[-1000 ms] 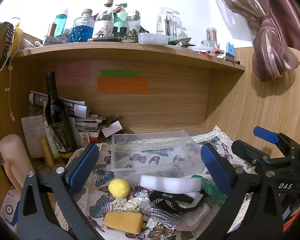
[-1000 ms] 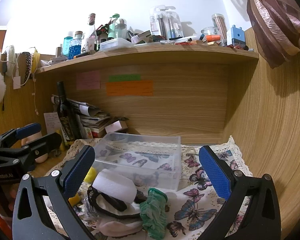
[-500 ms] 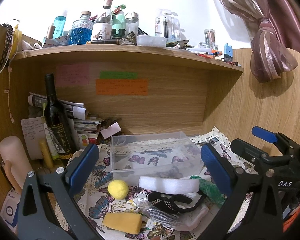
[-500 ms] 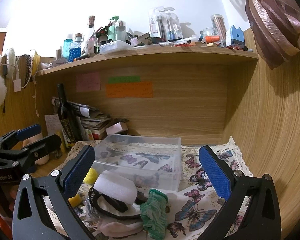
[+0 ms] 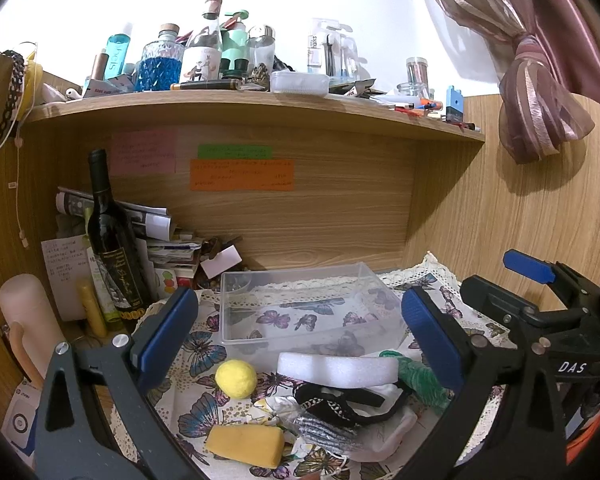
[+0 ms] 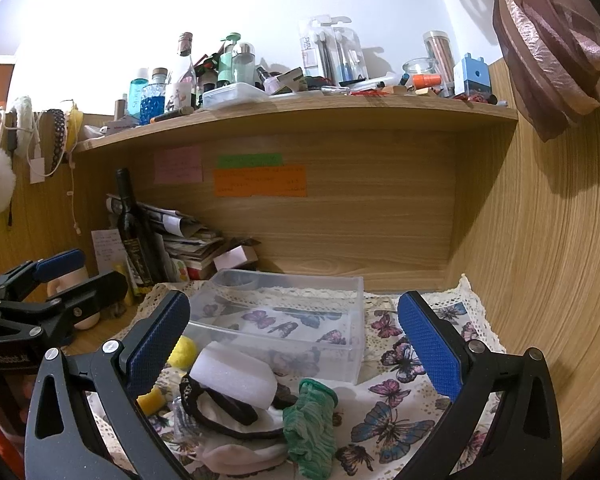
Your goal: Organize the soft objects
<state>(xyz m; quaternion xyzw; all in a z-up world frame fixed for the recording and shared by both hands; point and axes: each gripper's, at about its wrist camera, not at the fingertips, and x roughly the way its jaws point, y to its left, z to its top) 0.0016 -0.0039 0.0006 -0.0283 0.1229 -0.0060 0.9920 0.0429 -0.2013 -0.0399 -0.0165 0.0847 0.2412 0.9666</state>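
A clear plastic box (image 5: 300, 304) (image 6: 284, 320) stands empty on the butterfly cloth (image 6: 396, 424). In front of it lies a pile of soft things: a white foam block (image 5: 336, 369) (image 6: 236, 376), a yellow ball (image 5: 236, 378) (image 6: 183, 352), a yellow sponge (image 5: 244, 445), a black band (image 5: 336, 400) (image 6: 220, 408), a green knit roll (image 6: 312, 424) (image 5: 420, 380) and a white cloth (image 6: 236, 456). My left gripper (image 5: 300, 344) is open and empty above the pile. My right gripper (image 6: 296, 340) is open and empty over it from the right.
A dark wine bottle (image 5: 112, 248), stacked papers (image 5: 168, 248) and a pink cylinder (image 5: 28, 320) crowd the left. A cluttered shelf (image 5: 260, 100) hangs overhead. Wooden walls close the back and right (image 6: 540, 280). A curtain tie (image 5: 540, 120) hangs at right.
Both views have shifted very slightly. The objects have not moved and both grippers stay open.
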